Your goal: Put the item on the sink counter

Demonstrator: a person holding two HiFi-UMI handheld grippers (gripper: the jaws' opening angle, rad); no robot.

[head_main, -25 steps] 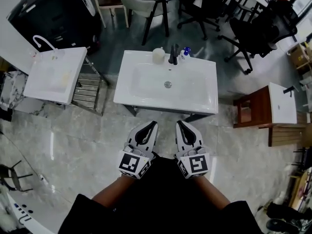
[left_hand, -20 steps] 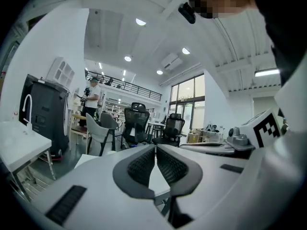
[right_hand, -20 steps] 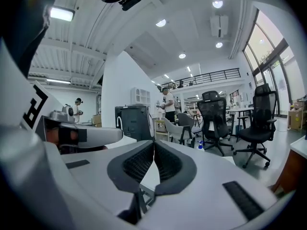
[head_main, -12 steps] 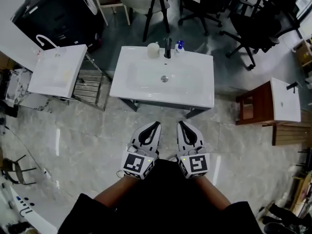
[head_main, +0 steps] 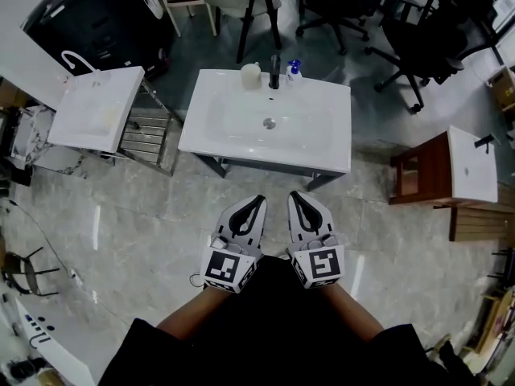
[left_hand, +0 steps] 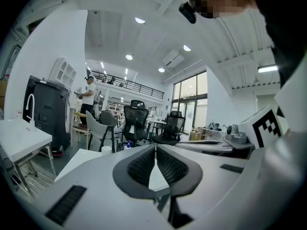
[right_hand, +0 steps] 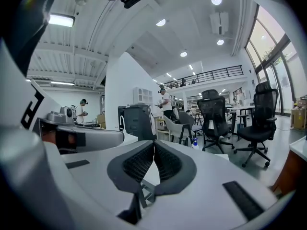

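The white sink counter stands ahead of me on the tiled floor, with a black faucet at its back edge. A white cup sits left of the faucet and a blue-capped bottle right of it. My left gripper and right gripper are side by side close to my body, well short of the counter. Both are shut with nothing between the pads. From the left gripper the cup shows far off. The right gripper sees the bottle.
A second white sink with a metal rack stands at the left. A wooden cabinet with a white top is at the right. Office chairs crowd the space behind the counter. A person stands far back.
The sink counter has slid a little up and left in the head view. Both grippers stay shut and in the same place near my body.
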